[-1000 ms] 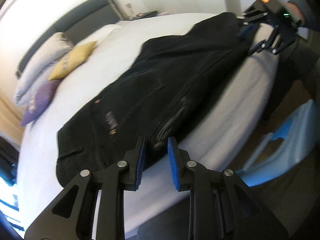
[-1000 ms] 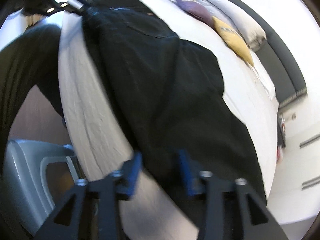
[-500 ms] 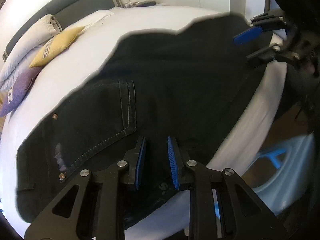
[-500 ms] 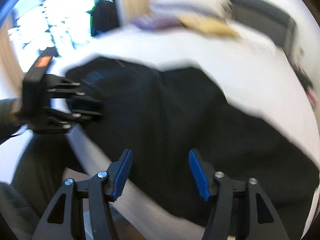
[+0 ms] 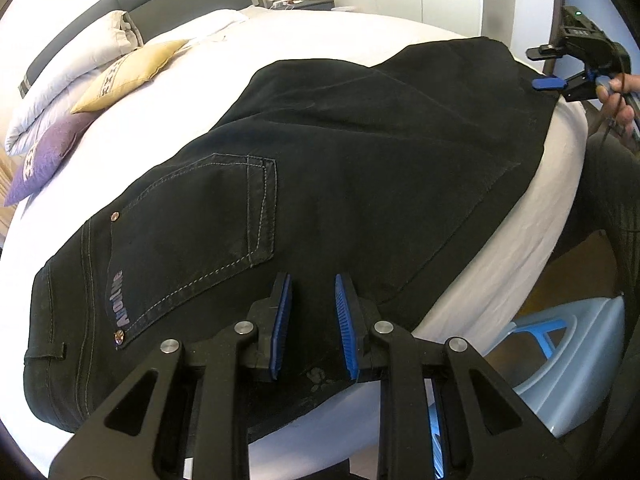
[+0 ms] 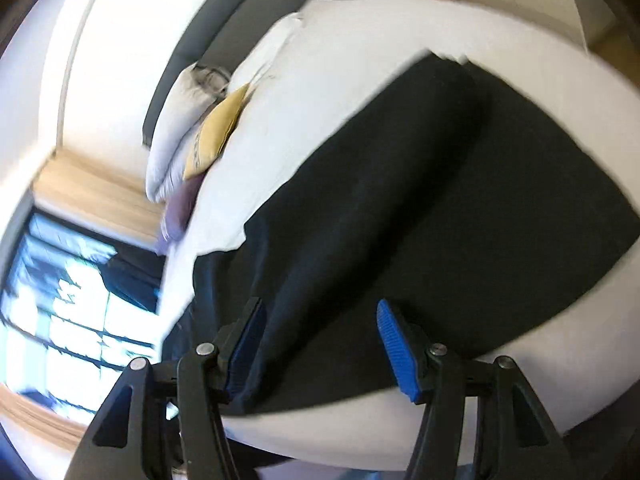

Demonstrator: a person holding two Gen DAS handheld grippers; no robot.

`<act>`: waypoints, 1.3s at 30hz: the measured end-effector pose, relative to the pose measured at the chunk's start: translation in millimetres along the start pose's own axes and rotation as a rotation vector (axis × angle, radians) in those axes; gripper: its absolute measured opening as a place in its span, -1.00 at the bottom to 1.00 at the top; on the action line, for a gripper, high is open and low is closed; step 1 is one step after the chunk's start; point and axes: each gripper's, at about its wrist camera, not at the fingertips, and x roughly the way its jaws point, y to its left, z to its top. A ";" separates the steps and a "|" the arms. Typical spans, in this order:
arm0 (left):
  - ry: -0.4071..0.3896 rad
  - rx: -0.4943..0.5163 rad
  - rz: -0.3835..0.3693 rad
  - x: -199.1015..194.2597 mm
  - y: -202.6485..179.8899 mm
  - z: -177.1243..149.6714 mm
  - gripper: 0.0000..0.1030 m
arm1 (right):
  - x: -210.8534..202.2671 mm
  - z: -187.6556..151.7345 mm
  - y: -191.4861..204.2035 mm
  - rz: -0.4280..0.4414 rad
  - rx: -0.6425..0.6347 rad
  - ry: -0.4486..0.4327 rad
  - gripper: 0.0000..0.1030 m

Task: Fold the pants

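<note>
Black pants (image 5: 320, 184) lie spread on the white bed (image 5: 304, 44), back pocket up, waist at the near left, legs running to the far right. My left gripper (image 5: 311, 300) hovers over the seat near the bed's front edge, jaws a little apart and empty. My right gripper (image 6: 320, 326) is wide open above the leg part of the pants (image 6: 420, 208), empty. It also shows in the left wrist view (image 5: 560, 76) at the far right by the leg ends.
Grey, yellow and purple pillows (image 5: 100, 92) lie at the head of the bed by a dark headboard (image 5: 160, 4). A pale blue plastic stool (image 5: 568, 352) stands on the floor at the right. A bright window (image 6: 68, 312) is at the left.
The left gripper has moved up over the seat of the pants. The right gripper has swung round and opened wider, still above the legs.
</note>
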 end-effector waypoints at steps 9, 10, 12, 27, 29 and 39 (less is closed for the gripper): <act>0.011 -0.014 0.013 -0.3 -0.7 1.0 -0.58 | 19.9 39.0 49.1 -0.053 -0.103 -0.017 0.13; 0.010 -0.018 0.011 0.2 0.0 0.6 -0.58 | 13.8 57.2 48.2 -0.075 -0.100 -0.035 0.13; 0.008 -0.027 0.006 0.7 1.3 0.5 -0.58 | 8.7 87.8 57.5 -0.073 -0.107 -0.081 0.27; 0.003 -0.046 -0.001 0.8 5.0 -1.0 -0.58 | -53.0 45.3 6.0 -0.017 0.016 -0.113 0.62; 0.008 -0.044 -0.001 0.8 6.0 -0.5 -0.58 | -48.9 25.3 -21.3 -0.003 0.130 -0.110 0.62; 0.028 -0.040 0.040 1.5 -2.3 5.0 -0.58 | -3.0 35.4 -6.3 -0.022 0.123 -0.120 -0.74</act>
